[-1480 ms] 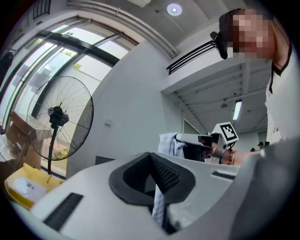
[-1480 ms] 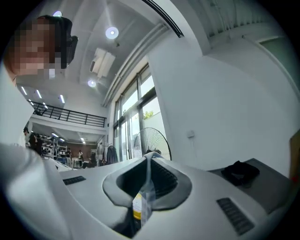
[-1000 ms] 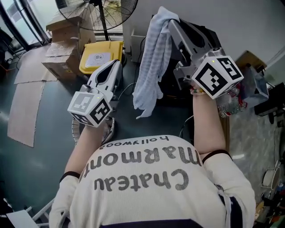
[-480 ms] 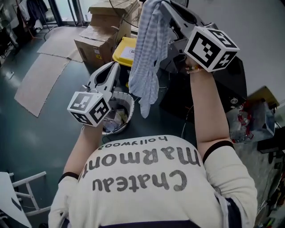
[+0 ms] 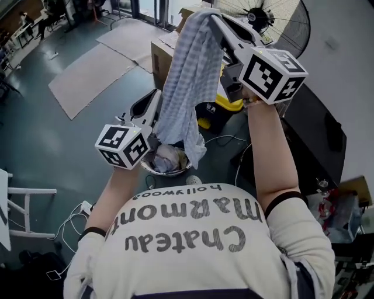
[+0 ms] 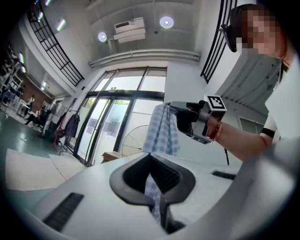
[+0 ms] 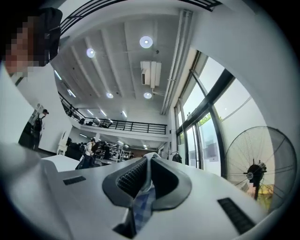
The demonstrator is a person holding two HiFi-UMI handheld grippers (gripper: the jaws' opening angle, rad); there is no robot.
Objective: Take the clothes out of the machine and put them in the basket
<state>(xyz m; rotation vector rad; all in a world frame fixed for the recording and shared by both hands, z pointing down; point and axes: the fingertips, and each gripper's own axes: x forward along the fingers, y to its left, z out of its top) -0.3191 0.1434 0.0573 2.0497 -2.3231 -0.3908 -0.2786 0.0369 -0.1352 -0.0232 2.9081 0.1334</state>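
A blue-and-white checked cloth (image 5: 187, 87) hangs from my right gripper (image 5: 209, 14), which is raised high and shut on the cloth's top edge. Its lower end dangles right above a round basket (image 5: 146, 167) on the floor, with crumpled clothes (image 5: 168, 157) inside. In the right gripper view the checked cloth (image 7: 143, 206) sits pinched between the jaws of the right gripper (image 7: 149, 157). My left gripper (image 5: 156, 93) is lower and to the left, beside the hanging cloth, jaws together. In the left gripper view, the cloth (image 6: 164, 131) shows beyond the left gripper (image 6: 150, 157). No machine is identifiable.
A large standing fan (image 5: 274, 17) and cardboard boxes (image 5: 160, 52) stand beyond the basket. A yellow bin (image 5: 231, 105) sits behind the cloth, and a black unit (image 5: 315, 134) is at the right. Flattened cardboard (image 5: 93, 70) lies on the floor at left, and cables (image 5: 76, 216) trail near a white frame (image 5: 17, 204).
Both grippers have swung sideways together, the right one carrying the cloth. The basket has come into view, and it now lies directly under the hanging cloth. The left gripper is closer to the cloth.
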